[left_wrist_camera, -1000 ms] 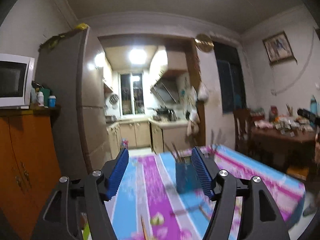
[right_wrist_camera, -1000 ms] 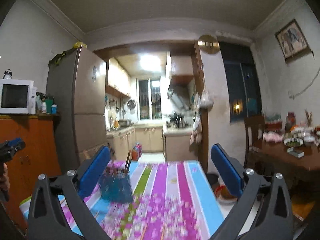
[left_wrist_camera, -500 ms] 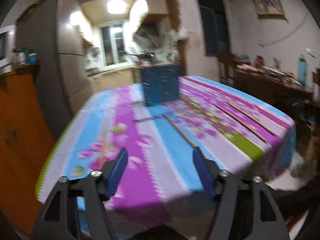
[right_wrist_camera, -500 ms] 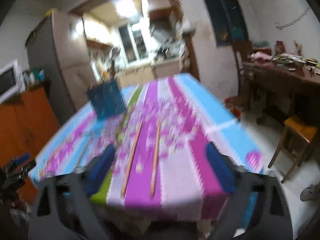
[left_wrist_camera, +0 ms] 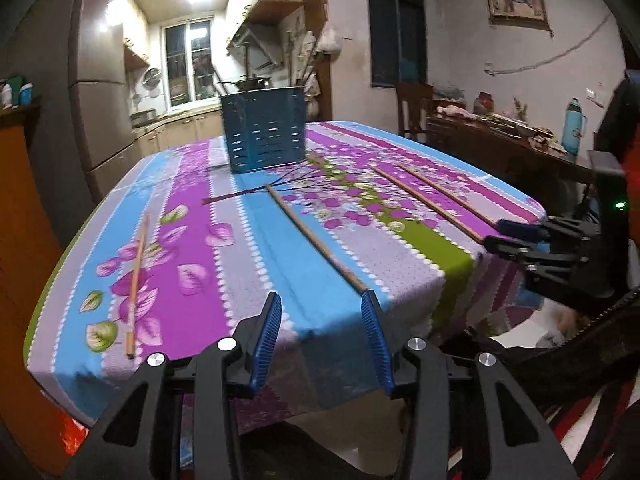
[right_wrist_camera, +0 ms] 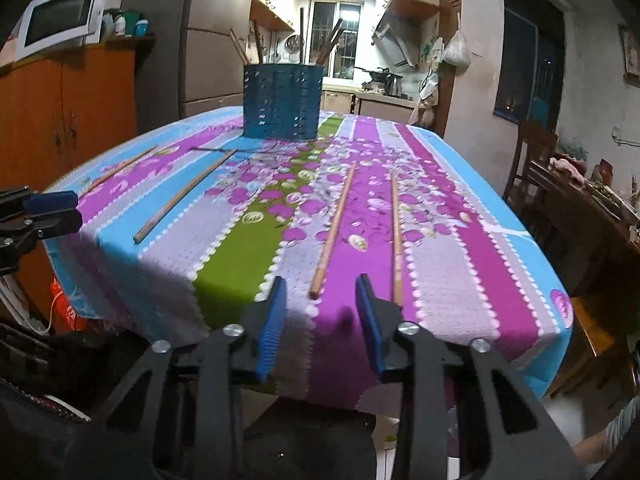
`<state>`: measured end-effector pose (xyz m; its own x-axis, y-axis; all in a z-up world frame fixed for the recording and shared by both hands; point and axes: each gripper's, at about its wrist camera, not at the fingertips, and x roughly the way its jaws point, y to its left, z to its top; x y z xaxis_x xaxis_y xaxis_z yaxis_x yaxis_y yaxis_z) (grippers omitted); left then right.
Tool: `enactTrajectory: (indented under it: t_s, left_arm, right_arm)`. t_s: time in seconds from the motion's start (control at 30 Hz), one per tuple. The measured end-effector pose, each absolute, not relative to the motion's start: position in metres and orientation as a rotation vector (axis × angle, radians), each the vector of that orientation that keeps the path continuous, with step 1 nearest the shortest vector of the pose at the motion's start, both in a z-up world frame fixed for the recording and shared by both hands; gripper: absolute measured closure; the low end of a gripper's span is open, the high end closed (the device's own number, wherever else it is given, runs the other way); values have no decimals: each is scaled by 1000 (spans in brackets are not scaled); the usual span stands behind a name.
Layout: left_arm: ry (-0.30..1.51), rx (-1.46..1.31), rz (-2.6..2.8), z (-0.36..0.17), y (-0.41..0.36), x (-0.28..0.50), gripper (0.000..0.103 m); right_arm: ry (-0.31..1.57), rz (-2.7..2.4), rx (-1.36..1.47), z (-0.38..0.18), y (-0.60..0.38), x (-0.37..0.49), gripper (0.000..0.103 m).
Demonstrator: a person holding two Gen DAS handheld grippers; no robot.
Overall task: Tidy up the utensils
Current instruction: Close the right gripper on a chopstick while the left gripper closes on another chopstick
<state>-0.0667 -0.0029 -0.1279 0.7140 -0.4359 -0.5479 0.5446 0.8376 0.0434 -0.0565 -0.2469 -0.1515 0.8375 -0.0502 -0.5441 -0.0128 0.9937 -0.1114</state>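
Observation:
A blue perforated utensil holder (left_wrist_camera: 264, 128) stands at the table's far end with a few sticks in it; it also shows in the right wrist view (right_wrist_camera: 282, 100). Several wooden chopsticks lie flat on the striped floral tablecloth (left_wrist_camera: 192, 248): one at the left (left_wrist_camera: 137, 276), one in the middle (left_wrist_camera: 316, 238), two at the right (left_wrist_camera: 428, 202). In the right wrist view two chopsticks (right_wrist_camera: 332, 232) (right_wrist_camera: 396, 232) lie just ahead of my right gripper (right_wrist_camera: 322, 306). My left gripper (left_wrist_camera: 322, 328) is open and empty at the near table edge, beside the middle chopstick's end. My right gripper is open and empty.
An orange cabinet (right_wrist_camera: 68, 112) with a microwave (right_wrist_camera: 60, 20) stands left of the table. A dark side table (left_wrist_camera: 520, 148) with clutter and a chair (left_wrist_camera: 412, 108) stand at the right. The kitchen lies behind.
Both grippers have tilted down and pulled back from the room view to the near table edge. The chopsticks have come into view. Both stay open, the right one narrower than before.

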Motion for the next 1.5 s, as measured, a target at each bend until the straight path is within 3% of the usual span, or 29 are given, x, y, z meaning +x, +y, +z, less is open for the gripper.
enactTrajectory:
  t_s: [0.17,0.37,0.6,0.7,0.77,1.03,1.2,1.5]
  left_arm:
    - [535,205,-526,-127,-1,-69,59]
    - [447,93,-201,-119,61,-66,58]
    - [452,145,-17,-132,101,-72,58]
    - [450,178,-21,-137,97,-78,58]
    - [440,205,-37,-140,92,-80,58]
    - [424,258,-95,-146,90,-65,58]
    - [457,268,-136,-158,90,-47,79]
    - [457,277,-171,-170,90,-35,80]
  right_arm:
    - [564,-45,-150,-155,-244,-56,78]
    - [552,-74,-151,-157,-246,-54,78]
    - [540,-85,-158,-157,-243,-50,78]
    - [537,-89,-155,-159,-242,-47,81]
    - [539,-86,-145,-159,-242,-48,96]
    - [541,-98,-136,-159,-240,-47,98]
    - [549,-101,-138,-158,-239,-47,98]
    - [561,-107,-143,-158,-238,-44,98]
